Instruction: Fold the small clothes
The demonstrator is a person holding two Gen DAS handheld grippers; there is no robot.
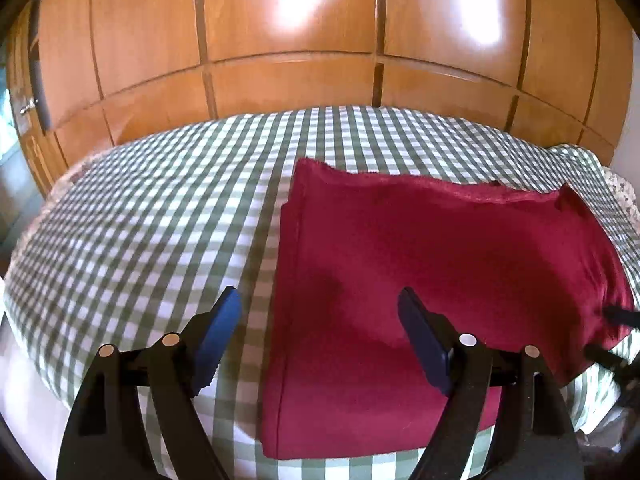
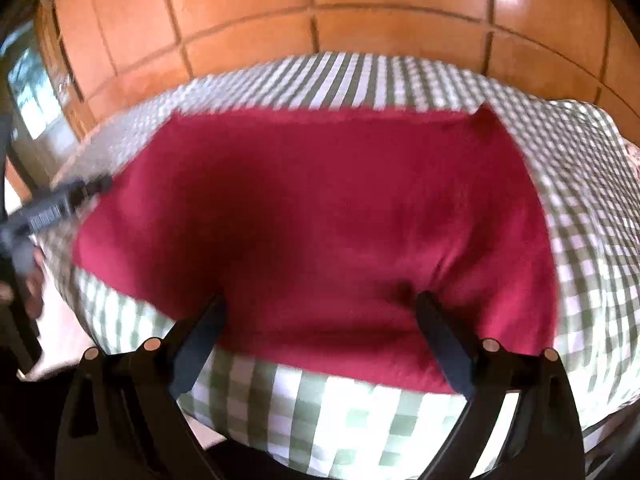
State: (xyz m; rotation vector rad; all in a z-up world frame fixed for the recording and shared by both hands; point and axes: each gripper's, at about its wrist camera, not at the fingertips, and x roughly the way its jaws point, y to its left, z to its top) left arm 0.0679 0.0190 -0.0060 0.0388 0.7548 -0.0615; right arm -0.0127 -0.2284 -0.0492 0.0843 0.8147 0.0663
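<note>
No lettering, label, brand or number can be read in either view; the red garment (image 1: 420, 248), the checked cloth (image 1: 160, 208) and the wooden panels (image 1: 288, 32) carry no legible markings.

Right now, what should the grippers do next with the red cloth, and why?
Probably lower the left hand-held gripper onto the near left edge of the red cloth. Both it and the right hand-held gripper are open and hold nothing, and the cloth lies flat on the checked cover, ready for another fold.
</note>
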